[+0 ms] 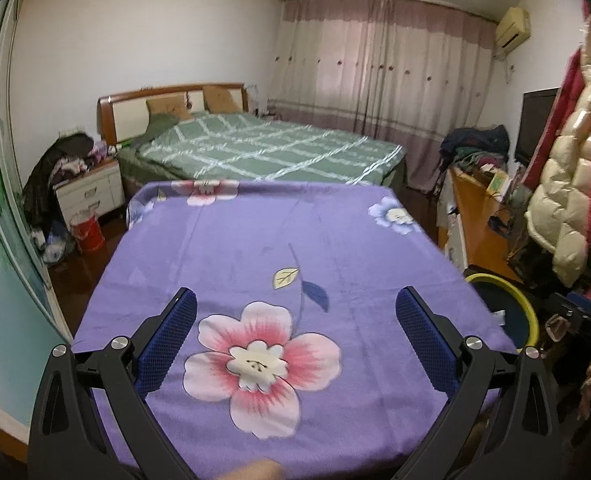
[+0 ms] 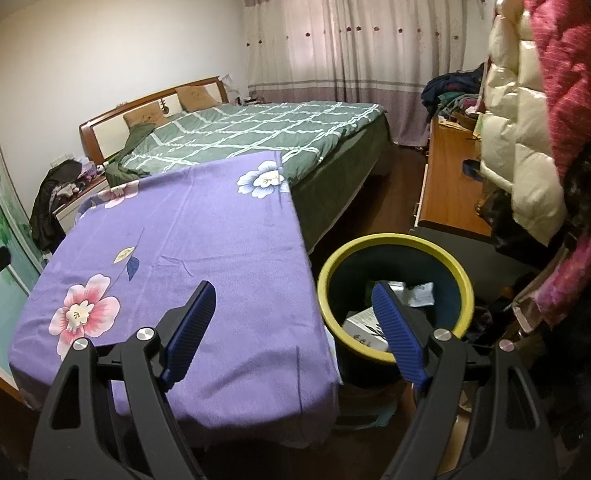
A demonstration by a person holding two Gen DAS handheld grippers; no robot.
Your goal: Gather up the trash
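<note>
Bin: a dark round trash bin with a yellow rim stands on the floor just beside the right edge of the worktop, lower right of centre in the right wrist view; in the left wrist view only an arc of its rim shows at the right edge
Bin contents: a white crumpled wrapper lies toward the far side, a flat white box or card nearer the front; what lies deeper is hidden
Worktop: covered by a purple flowered cloth that fills the middle of both views, with no loose trash visible on it
Left gripper: jaws wide apart over the cloth, above the big pink flower, nothing between the blue pads
Right gripper: jaws spread wide, empty; left pad over the cloth's edge, right pad in front of the bin's mouth
Red bucket: on the floor at the left, below the white nightstand; contents cannot be told
Bed: green checked quilt, beyond the worktop
</note>
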